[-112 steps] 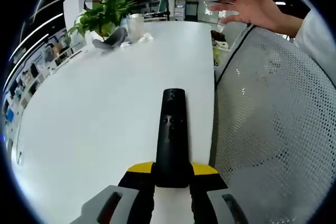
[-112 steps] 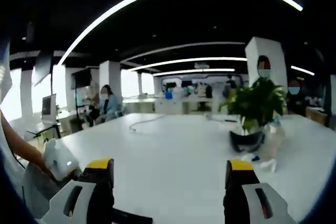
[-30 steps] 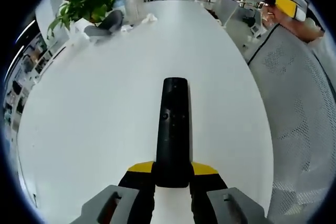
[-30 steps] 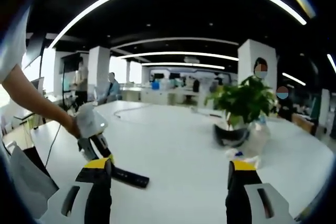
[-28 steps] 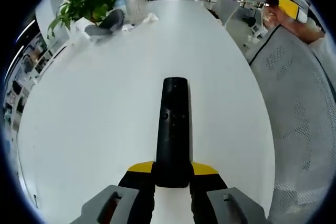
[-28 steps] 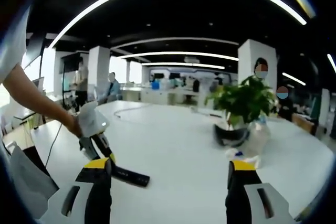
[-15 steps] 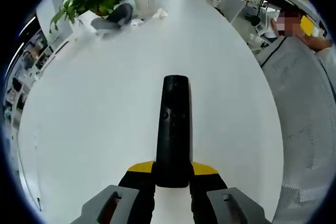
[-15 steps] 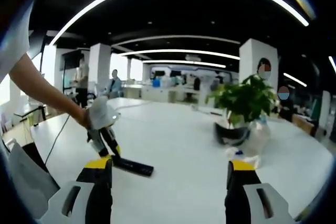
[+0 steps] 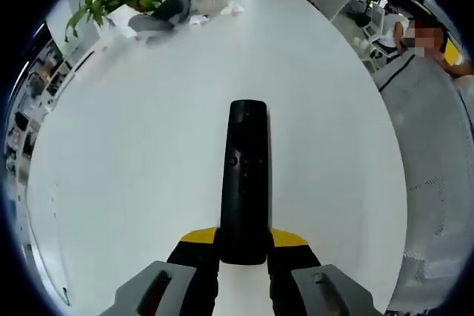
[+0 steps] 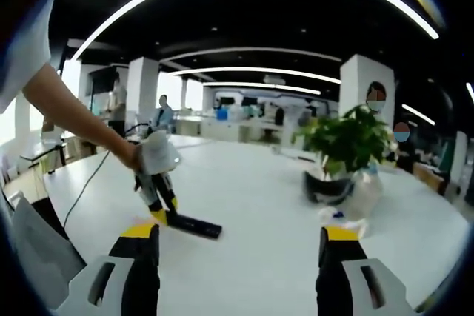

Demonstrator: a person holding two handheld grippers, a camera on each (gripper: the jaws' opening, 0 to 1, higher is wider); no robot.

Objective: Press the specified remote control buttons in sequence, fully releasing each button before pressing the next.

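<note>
Left gripper (image 9: 243,257) clamps the remote control (image 9: 244,175); right gripper (image 10: 235,257) spread wide, holding nothing.
The remote juts forward from the left jaws over the white table (image 9: 133,146), ahead-left of the right gripper.

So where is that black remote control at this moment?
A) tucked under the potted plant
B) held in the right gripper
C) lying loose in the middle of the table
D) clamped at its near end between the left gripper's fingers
D: in the left gripper view the remote control sticks out forward from between the left gripper's yellow-tipped fingers, above the white table.
</note>
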